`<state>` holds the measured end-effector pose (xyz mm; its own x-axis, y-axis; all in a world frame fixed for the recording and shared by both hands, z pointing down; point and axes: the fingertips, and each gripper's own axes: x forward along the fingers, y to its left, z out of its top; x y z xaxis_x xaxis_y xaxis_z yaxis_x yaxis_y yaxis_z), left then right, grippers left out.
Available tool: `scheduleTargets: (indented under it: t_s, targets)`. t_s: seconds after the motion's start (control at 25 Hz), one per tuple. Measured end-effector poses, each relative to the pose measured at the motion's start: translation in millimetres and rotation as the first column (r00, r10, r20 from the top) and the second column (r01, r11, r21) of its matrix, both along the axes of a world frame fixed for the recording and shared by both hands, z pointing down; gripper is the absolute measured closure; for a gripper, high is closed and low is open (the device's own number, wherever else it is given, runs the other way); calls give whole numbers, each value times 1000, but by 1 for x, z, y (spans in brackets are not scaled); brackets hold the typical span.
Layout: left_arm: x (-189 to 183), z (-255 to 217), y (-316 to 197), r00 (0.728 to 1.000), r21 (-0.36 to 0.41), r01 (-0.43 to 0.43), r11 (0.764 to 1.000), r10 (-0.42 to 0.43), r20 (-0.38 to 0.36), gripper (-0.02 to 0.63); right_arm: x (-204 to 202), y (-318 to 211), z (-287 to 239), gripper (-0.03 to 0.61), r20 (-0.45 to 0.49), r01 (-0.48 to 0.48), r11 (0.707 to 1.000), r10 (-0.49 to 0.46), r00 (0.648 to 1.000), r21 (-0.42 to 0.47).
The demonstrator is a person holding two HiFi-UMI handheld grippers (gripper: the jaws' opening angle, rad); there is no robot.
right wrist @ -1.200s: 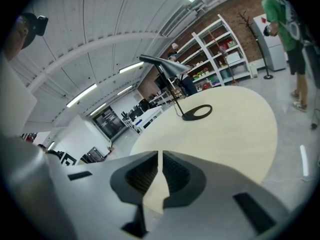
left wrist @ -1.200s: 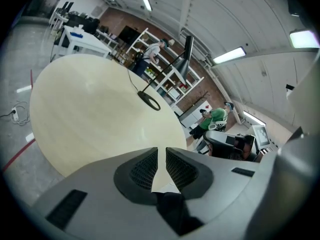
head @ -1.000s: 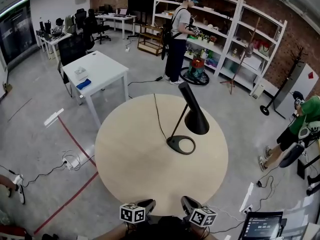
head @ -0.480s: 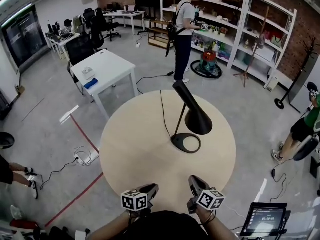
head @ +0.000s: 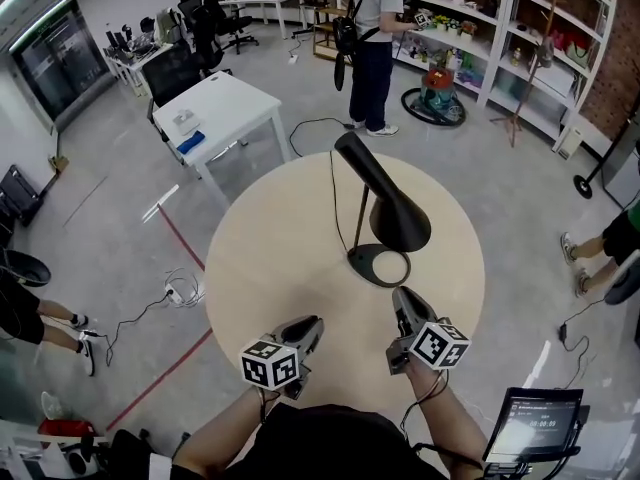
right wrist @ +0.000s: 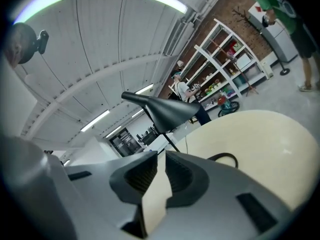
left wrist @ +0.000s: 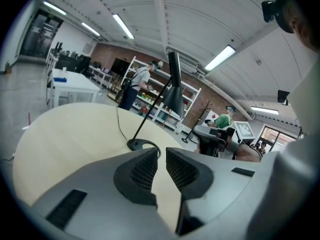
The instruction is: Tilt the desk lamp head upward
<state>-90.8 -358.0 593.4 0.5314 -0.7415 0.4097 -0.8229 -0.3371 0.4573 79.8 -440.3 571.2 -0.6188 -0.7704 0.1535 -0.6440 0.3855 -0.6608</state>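
Left gripper [head: 308,325] and right gripper [head: 403,298] have advanced toward the desk lamp [head: 392,215].

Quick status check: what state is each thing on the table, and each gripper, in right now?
Desk lamp head: tilted down, shade opening facing the table, untouched.
Lamp base: flat on the round table.
Cord: runs from the base off the far edge.
Left gripper: shut, empty, short of the lamp.
Right gripper: shut, empty, short of the lamp.
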Motion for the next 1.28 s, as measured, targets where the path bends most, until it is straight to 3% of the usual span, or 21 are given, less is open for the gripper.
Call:
scheduleTargets:
  t_s: [0.16,0.2,0.52,0.64,0.72,0.84,1.04,1.28]
  targets:
    - [-5,-18,-25,998,80,-41,996,38,41,560,-11,-15,-5,546,48,-34,999,33,998,9]
    - [-7,-23,-34,997,101,-55,993,50,52,560,-13,-20,-7,521,65,-46,999,46,997,6]
    - [-2,-60,-114,985,243,-159,957,138,101,558,-4,-62,-4,463,93,-144,989,145,985,-16]
    - [10,-62,-136,972,268,-216,939,179,155,558,1,-73,-5,437,134,-176,984,179,975,-38]
    - [18,-62,-147,956,275,-263,925,211,205,497,2,-77,-7,419,175,-191,980,199,964,-62]
    - [26,-65,-162,935,287,-312,906,238,264,485,-1,-78,-5,405,230,-205,974,222,947,-98]
    - [42,-76,-191,914,327,-350,878,243,325,485,3,-82,-8,405,383,-222,968,249,890,-115]
    - [55,-83,-222,891,343,-396,852,265,369,485,8,-87,-11,406,407,-224,969,248,879,-105]
